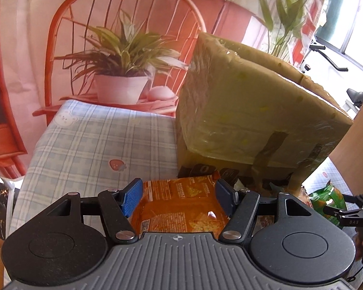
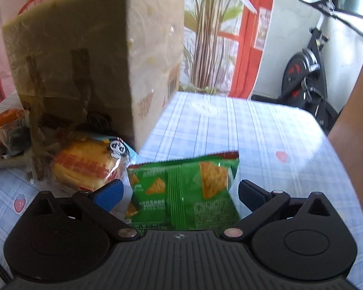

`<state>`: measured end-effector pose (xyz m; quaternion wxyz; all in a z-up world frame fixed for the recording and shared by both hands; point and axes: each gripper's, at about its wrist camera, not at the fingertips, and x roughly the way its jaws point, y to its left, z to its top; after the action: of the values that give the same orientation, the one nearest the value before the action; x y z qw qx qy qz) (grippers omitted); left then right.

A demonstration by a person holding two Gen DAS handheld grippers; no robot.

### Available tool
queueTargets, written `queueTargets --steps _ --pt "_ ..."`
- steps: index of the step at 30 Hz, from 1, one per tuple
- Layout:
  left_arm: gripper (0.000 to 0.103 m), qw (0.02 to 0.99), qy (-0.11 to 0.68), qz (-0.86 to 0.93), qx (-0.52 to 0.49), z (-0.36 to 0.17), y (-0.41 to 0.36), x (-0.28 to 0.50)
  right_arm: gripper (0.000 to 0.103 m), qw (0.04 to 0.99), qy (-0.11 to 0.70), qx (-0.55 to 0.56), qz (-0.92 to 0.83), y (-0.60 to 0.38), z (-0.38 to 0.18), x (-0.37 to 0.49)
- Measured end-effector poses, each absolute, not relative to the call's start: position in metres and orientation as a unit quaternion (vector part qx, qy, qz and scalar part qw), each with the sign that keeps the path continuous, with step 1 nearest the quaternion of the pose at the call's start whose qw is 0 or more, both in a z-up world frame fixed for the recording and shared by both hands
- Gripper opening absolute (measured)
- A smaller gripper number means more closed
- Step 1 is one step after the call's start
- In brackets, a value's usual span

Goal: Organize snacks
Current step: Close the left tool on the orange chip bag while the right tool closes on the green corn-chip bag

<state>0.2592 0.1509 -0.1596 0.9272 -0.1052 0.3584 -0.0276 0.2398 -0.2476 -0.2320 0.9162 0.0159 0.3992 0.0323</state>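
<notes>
Close in, left gripper (image 1: pixel 179 197): blue pads sit on both sides of an orange pack (image 1: pixel 181 207), partly open, each pad touching the wrapper's edges — it has hold of the pack. Pack is low over the checked cloth (image 1: pixel 84 140), just in front of the taped box (image 1: pixel 242 111).

Right gripper (image 2: pixel 179 193): jaws spread to their widest. Green pack (image 2: pixel 193 191) lies between the fingers, but neither pad touches it; gaps show on both sides. Pack rests flat on the cloth, near the box's corner.

Just left of the green pack, a wrapped bun (image 2: pixel 84 166) lies against the box base. Further left, more wrappers at the box's open side, contents unclear.

Behind the table: a printed backdrop (image 1: pixel 123 55) with chair and plant; an exercise bike (image 2: pixel 307 72) stands to the right.
</notes>
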Motion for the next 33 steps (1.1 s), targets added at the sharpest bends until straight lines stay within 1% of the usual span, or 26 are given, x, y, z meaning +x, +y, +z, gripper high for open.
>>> queueTargets --steps 2,5,8,15,24,27,29,33 --pt "0.070 0.925 0.363 -0.026 -0.112 -0.163 0.153 0.261 0.101 0.918 0.395 0.021 0.027 -0.247 -0.235 0.237" --pt "0.072 0.922 0.371 -0.028 -0.112 -0.168 0.152 0.260 0.092 0.917 0.398 0.022 0.014 -0.244 -0.236 0.234" --pt "0.072 0.919 0.377 -0.033 -0.109 -0.172 0.151 0.262 0.087 0.918 0.394 0.037 0.015 -0.238 -0.235 0.229" --pt "0.074 0.911 0.395 -0.024 -0.120 -0.190 0.151 0.270 0.087 0.920 0.386 0.065 0.006 -0.224 -0.233 0.213" --pt "0.076 0.901 0.415 -0.016 -0.125 -0.203 0.155 0.268 0.087 0.920 0.385 0.067 0.012 -0.222 -0.233 0.210" --pt "0.076 0.892 0.428 -0.006 -0.145 -0.209 0.160 0.268 0.087 0.921 0.383 0.067 0.012 -0.221 -0.234 0.209" --pt "0.076 0.891 0.425 -0.012 -0.158 -0.209 0.162 0.263 0.087 0.921 0.383 0.067 0.012 -0.221 -0.234 0.209" --pt "0.076 0.898 0.416 -0.018 -0.144 -0.204 0.159 0.253 0.087 0.921 0.383 0.065 0.015 -0.220 -0.235 0.207"
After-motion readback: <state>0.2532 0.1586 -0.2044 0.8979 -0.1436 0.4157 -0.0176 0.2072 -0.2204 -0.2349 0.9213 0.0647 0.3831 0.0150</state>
